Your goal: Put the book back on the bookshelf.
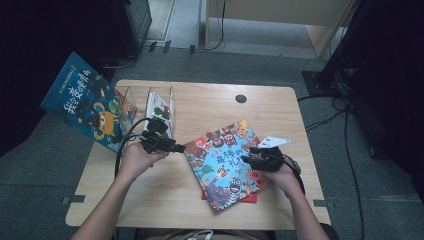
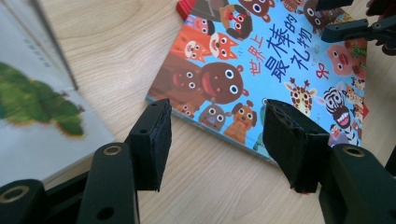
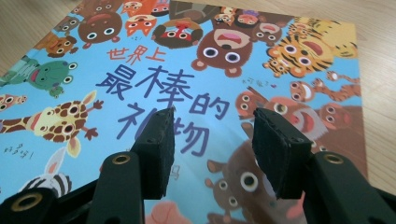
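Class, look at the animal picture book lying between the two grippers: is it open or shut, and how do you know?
Shut. The picture book lies flat on the table with its whole front cover, title and animal faces, facing up; no inside pages show.

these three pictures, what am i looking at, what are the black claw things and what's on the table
A person sits at a wooden table holding a hand-held grasping tool in each hand. The high view looks down from above: left tool, right tool. The other two pictures come from cameras riding on each tool, looking along its two black jaws.

A colourful animal picture book lies flat on something red. A clear rack at the far left holds another book, and a blue book leans beside it.

Neither tool holds anything. The left tool sits by the book's edge; the right tool hovers over its cover. Both are open.
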Demonstrator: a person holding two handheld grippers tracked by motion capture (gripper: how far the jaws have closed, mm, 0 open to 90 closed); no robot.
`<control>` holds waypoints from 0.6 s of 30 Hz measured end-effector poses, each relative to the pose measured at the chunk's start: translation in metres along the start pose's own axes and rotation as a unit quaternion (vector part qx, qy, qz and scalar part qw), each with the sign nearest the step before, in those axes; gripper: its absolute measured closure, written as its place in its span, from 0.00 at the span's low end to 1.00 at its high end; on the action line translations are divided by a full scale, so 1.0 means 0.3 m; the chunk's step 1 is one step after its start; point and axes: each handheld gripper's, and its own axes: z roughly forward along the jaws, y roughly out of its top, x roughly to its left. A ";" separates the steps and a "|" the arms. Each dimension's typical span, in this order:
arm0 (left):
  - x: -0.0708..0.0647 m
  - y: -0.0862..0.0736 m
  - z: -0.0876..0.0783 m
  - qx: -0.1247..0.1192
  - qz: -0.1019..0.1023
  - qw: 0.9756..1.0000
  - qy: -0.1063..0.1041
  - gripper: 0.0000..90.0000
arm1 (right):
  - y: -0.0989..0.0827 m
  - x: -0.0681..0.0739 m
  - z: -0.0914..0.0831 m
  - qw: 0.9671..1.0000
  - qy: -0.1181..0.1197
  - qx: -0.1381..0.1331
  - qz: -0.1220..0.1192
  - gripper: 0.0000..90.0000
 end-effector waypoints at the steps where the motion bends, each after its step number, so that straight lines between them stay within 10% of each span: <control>1: -0.002 0.002 0.009 0.001 0.002 1.000 0.001 0.48 | -0.003 0.000 -0.004 1.000 -0.002 -0.001 0.002 0.55; 18: 0.006 0.016 0.136 0.003 0.034 0.999 -0.001 0.49 | -0.075 -0.002 -0.073 0.999 -0.026 0.002 0.020 0.58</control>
